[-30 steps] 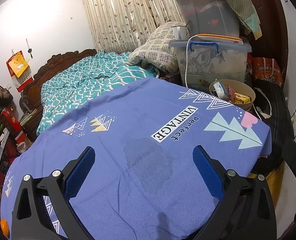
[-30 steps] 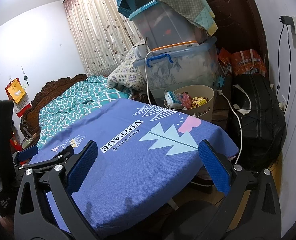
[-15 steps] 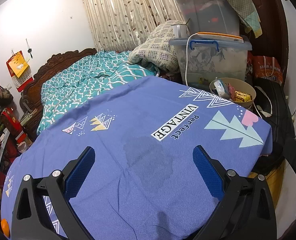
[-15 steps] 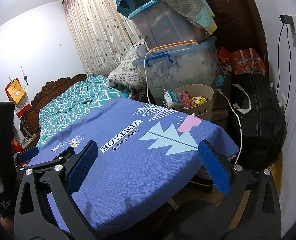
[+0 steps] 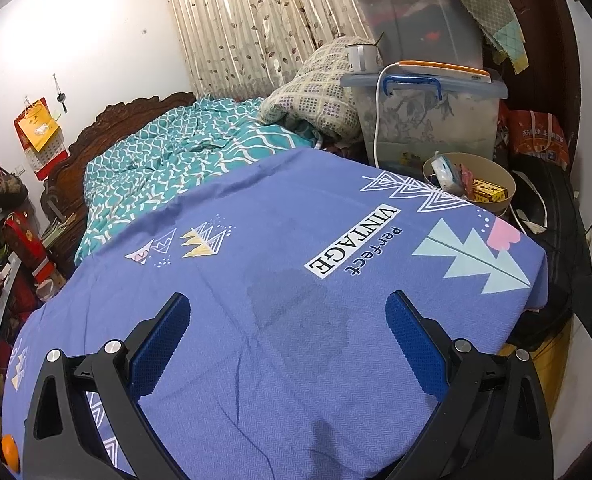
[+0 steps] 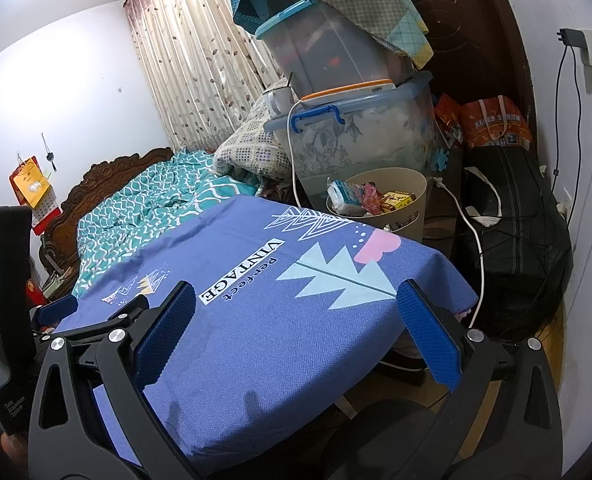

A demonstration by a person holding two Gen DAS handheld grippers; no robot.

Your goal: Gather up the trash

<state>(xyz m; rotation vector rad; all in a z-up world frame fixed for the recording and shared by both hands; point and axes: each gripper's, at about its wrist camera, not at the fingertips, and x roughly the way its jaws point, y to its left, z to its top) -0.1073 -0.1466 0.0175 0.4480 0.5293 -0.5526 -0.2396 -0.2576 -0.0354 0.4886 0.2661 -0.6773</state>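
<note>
Both grippers hang over a table covered by a blue cloth (image 5: 280,264), and neither holds anything. On the left gripper (image 5: 288,340) the two blue-padded fingers (image 5: 164,340) stand wide apart above a darker patch (image 5: 296,312) in the cloth, near the front edge. On the right gripper (image 6: 296,328) the fingers (image 6: 427,332) are likewise spread, reaching out over the near right corner of the cloth, with one pad past the table's edge. In the right wrist view the left gripper shows at the left border.

Beyond the far right corner of the table stands a beige bin (image 6: 399,188), just beside the cloth's edge. It is filled to the rim with trash (image 6: 369,198): a white and blue packet, a red wrapper and a small yellow box. Behind the bin sit two stacked clear storage boxes (image 6: 359,136), a white cable (image 5: 377,116) hanging down the lower one. To the right of the bin lies a black bag (image 6: 515,240) with orange bags on top. A bed with a teal blanket (image 5: 168,168) lies behind the table on the left, below a curtain (image 5: 248,24).
</note>
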